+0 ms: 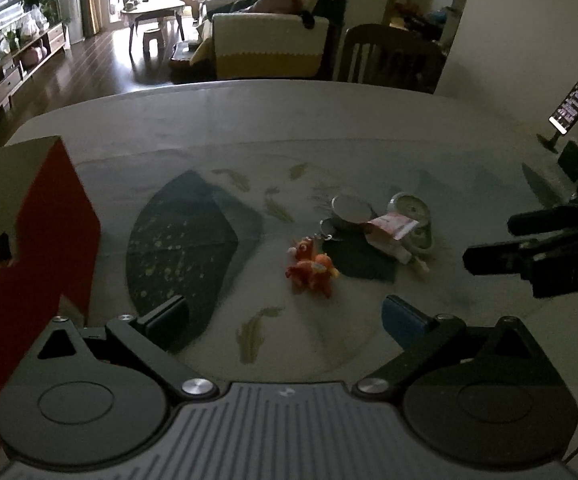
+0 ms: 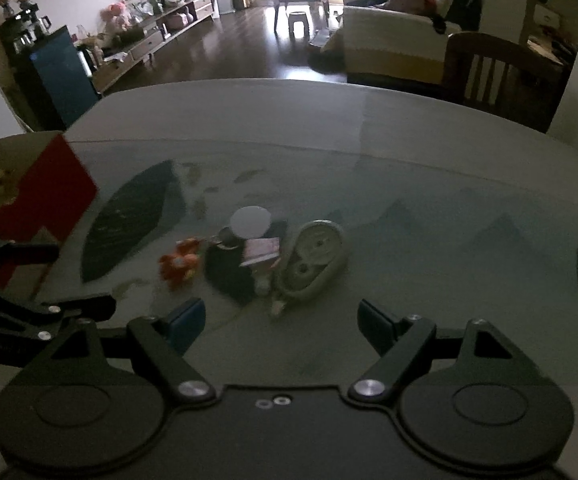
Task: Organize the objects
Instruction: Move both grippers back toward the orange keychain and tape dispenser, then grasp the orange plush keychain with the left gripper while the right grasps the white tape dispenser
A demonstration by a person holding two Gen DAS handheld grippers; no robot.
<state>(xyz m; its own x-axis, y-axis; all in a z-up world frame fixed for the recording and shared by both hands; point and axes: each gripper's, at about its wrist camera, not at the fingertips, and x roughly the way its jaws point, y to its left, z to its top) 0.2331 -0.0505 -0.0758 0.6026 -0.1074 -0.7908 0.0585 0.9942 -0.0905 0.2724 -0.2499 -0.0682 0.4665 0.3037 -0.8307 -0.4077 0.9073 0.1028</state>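
The left tongs (image 1: pixel 285 316) are spread wide and hold nothing, hovering over the round glass-topped worktop (image 1: pixel 249 120). Ahead of them, near the middle of the worktop, lies a small cluster of things: a fuzzy orange plush toy keyring (image 1: pixel 311 266) nearest, a dark green flat pouch (image 1: pixel 363 260) just beside it, a round silvery lidded tin (image 1: pixel 351 208) behind, a pink-and-white paper-wrapped tube (image 1: pixel 391 232) leaning across an oval grey case (image 1: pixel 413 216). No writing on them can be read.

The right tongs (image 2: pixel 279 322) are likewise wide apart and empty, with the same cluster just ahead, the oval grey case (image 2: pixel 313 256) slightly right of centre. A tall red-and-cream cardboard box (image 1: pixel 37 232) stands at the left edge of the worktop. A phone on a stand (image 1: pixel 571 108) sits far right.
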